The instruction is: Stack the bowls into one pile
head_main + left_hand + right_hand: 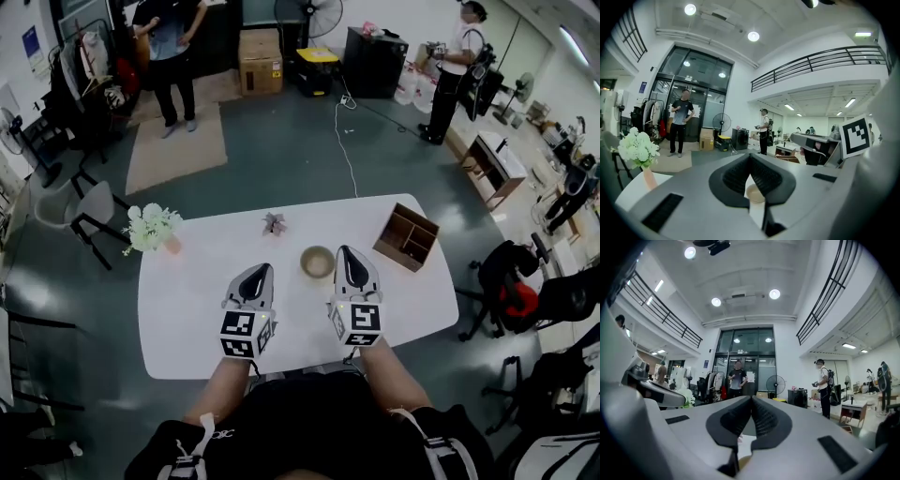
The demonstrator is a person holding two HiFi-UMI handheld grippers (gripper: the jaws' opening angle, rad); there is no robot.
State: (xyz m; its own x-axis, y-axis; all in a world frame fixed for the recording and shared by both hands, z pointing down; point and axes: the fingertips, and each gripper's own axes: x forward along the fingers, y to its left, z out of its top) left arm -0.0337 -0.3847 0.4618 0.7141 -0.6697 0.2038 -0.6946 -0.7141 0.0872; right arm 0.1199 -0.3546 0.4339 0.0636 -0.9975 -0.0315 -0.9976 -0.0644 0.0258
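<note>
While clenched empty over the white table (187, 309), left claw (257, 272), right claw (349, 253), checkered marker cubes (247, 334), tan bowl (318, 262) between tips

A tan bowl (318, 262) sits on a white table (187, 309).

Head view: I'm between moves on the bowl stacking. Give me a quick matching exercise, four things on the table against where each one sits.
Things:
1. bowl
2. white flowers
3. wooden divided box
4. small pink object

Places:
A. at the left far corner of the table
B. seen between the left gripper and the right gripper
C. on the table's right part, near the far edge
D. beyond the bowl, a little to its left

Pairs: 1-B, 2-A, 3-C, 4-D
</note>
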